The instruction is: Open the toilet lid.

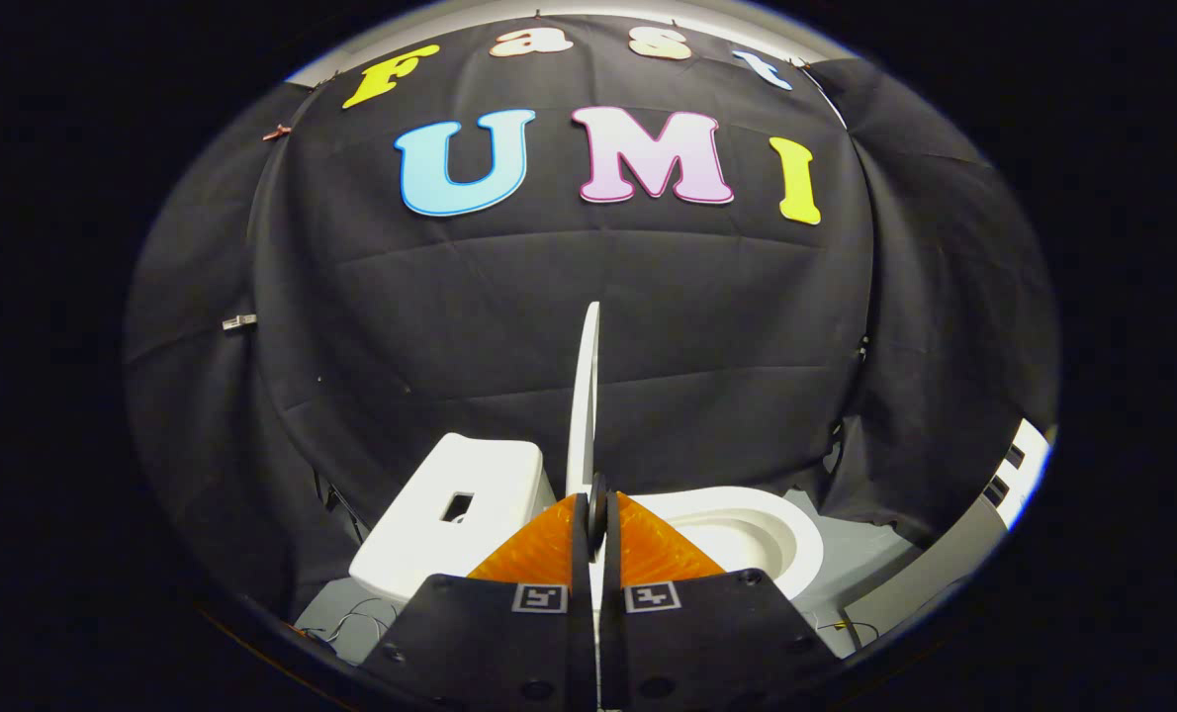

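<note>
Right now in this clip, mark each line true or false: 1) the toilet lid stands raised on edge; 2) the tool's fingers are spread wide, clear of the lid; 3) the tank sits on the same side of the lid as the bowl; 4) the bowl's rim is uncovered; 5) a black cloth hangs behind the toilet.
1) True: the toilet lid stands upright, seen edge-on.
2) False: the tool has its fingers closed on the lid's lower edge, one on each face.
3) False: the tank and the bowl lie on opposite sides of the lid.
4) True: the bowl's rim is open to view.
5) True: the black cloth hangs behind it.
</note>
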The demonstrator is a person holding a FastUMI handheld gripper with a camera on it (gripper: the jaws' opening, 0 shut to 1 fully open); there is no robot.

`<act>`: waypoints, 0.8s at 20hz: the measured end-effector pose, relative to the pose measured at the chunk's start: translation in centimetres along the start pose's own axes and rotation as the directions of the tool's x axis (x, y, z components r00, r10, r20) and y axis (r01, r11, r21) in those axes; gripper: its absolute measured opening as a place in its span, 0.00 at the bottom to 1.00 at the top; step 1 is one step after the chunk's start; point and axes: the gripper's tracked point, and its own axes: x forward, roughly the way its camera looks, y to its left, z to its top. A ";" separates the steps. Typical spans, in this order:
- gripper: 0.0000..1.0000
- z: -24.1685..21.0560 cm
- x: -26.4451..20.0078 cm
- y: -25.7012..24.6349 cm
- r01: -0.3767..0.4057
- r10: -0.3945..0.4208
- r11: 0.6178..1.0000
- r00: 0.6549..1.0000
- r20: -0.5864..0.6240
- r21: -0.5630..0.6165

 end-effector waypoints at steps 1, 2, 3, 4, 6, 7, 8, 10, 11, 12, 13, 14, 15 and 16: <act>0.07 -0.1 -0.1 1.0 -0.003 0.003 1.000 1.000 0.002 -0.012; 0.07 -0.1 0.0 1.8 -0.002 0.002 1.000 1.000 0.007 -0.028; 0.07 -0.2 0.0 2.3 0.004 -0.004 0.999 1.000 0.007 -0.041; 0.07 -0.2 0.0 2.8 0.013 -0.012 0.998 1.000 0.011 -0.054; 0.07 -0.4 -0.1 3.9 0.022 -0.020 0.997 1.000 0.017 -0.080; 0.07 -0.7 -0.1 4.7 0.018 -0.017 0.996 1.000 0.015 -0.092; 0.07 -0.8 -0.1 5.4 0.014 -0.012 0.994 1.000 0.019 -0.106; 0.06 -1.0 -0.2 6.6 0.019 -0.017 0.993 1.000 0.019 -0.119; 0.06 -1.2 -0.2 7.3 0.021 -0.019 0.992 1.000 0.017 -0.124; 0.07 -1.4 -0.3 7.8 0.021 -0.018 0.991 1.000 0.020 -0.131; 0.07 -1.5 -0.1 8.4 0.021 -0.019 0.990 1.000 0.022 -0.142; 0.06 -1.6 -0.2 9.0 0.020 -0.016 0.988 1.000 0.025 -0.150; 0.07 -1.7 -0.1 9.5 0.020 -0.016 0.987 1.000 0.026 -0.159; 0.07 -1.9 -0.1 10.0 0.022 -0.017 0.986 0.999 0.028 -0.165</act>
